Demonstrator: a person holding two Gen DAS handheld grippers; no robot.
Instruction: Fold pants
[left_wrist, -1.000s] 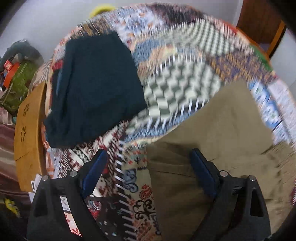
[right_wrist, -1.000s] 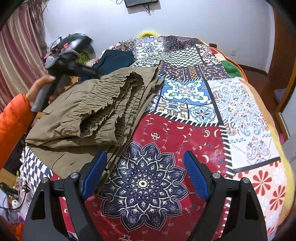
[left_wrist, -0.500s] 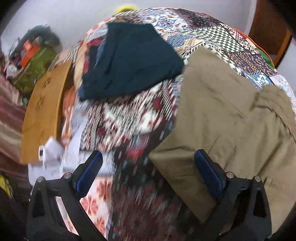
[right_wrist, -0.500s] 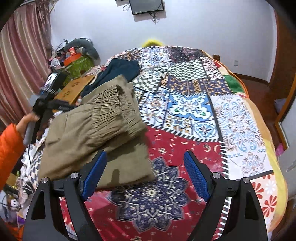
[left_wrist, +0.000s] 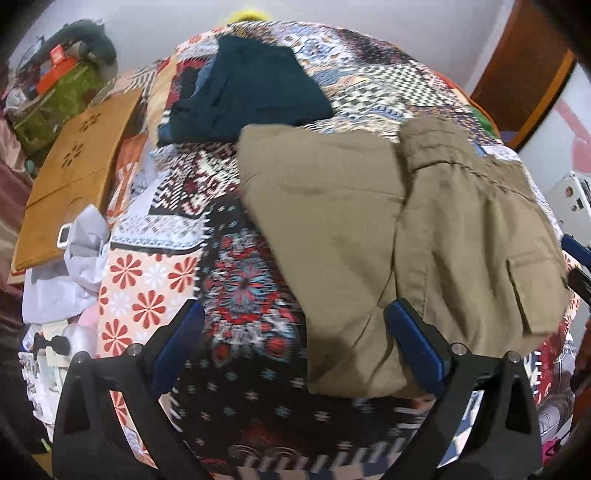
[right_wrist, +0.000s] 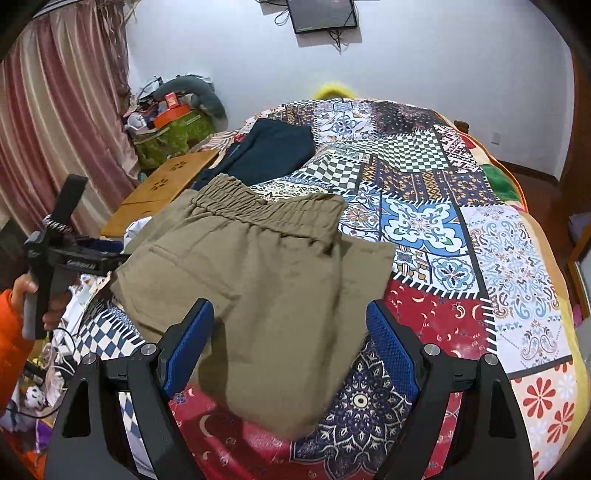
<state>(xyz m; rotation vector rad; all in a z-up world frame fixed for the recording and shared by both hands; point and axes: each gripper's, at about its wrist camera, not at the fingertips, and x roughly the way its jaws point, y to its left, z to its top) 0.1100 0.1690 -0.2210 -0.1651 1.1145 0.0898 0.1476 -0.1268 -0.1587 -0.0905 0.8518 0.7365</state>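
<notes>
Olive pants (right_wrist: 266, 269) lie folded flat on the patchwork bedspread (right_wrist: 424, 221), with the elastic waistband (right_wrist: 258, 206) on the far side. My right gripper (right_wrist: 288, 332) hovers over their near edge, open, pinching nothing. In the left wrist view the same pants (left_wrist: 369, 229) fill the right half. My left gripper (left_wrist: 295, 332) is open above the bedspread beside them, and its right finger (left_wrist: 410, 343) overlaps the pants' near corner without gripping. A hand in an orange sleeve (right_wrist: 22, 295) holds that left tool at the bed's left side.
A folded dark navy garment (right_wrist: 266, 151) lies beyond the pants. A wooden board (left_wrist: 77, 170) and a green bag with clutter (right_wrist: 170, 133) stand left of the bed. White paper and cables (left_wrist: 74, 258) lie at the bed's left edge. A screen (right_wrist: 321, 14) hangs on the far wall.
The bunched pants have dropped and now lie flat in a fold. My left gripper has swung back to the bed's left side, empty. The right gripper has drawn back slightly.
</notes>
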